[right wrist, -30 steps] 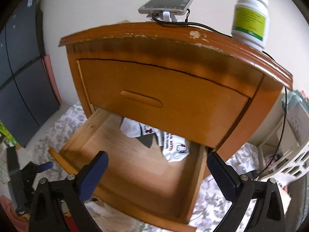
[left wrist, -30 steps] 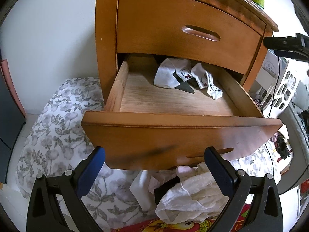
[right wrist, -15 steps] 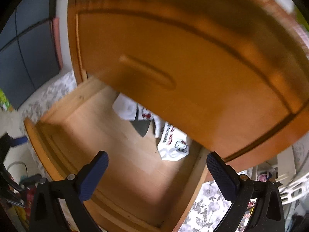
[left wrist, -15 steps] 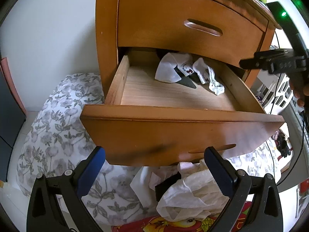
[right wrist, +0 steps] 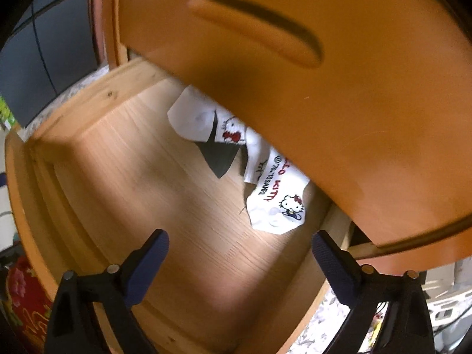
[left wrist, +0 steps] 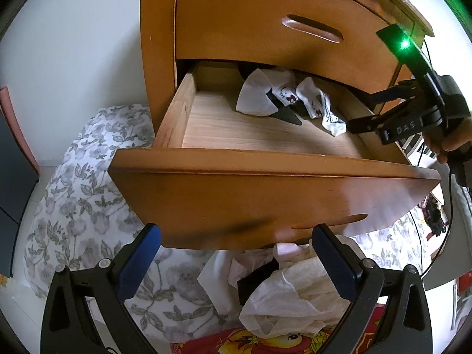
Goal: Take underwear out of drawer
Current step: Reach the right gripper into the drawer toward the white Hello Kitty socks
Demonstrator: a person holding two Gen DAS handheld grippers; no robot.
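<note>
The underwear (right wrist: 265, 183) lies bunched at the drawer (left wrist: 265, 194) back, under the upper front. The right gripper (right wrist: 240, 262), fingers wide, angles in for it; the left gripper (left wrist: 236, 253), also wide, waits outside.

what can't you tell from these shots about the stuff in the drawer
- Rear of the white printed underwear: hidden in the right wrist view by the closed upper drawer front.
- Dark garment: mostly covered by the white fabric in both views, type unclear.
- Back of the open drawer: in shadow, left wrist view.
</note>
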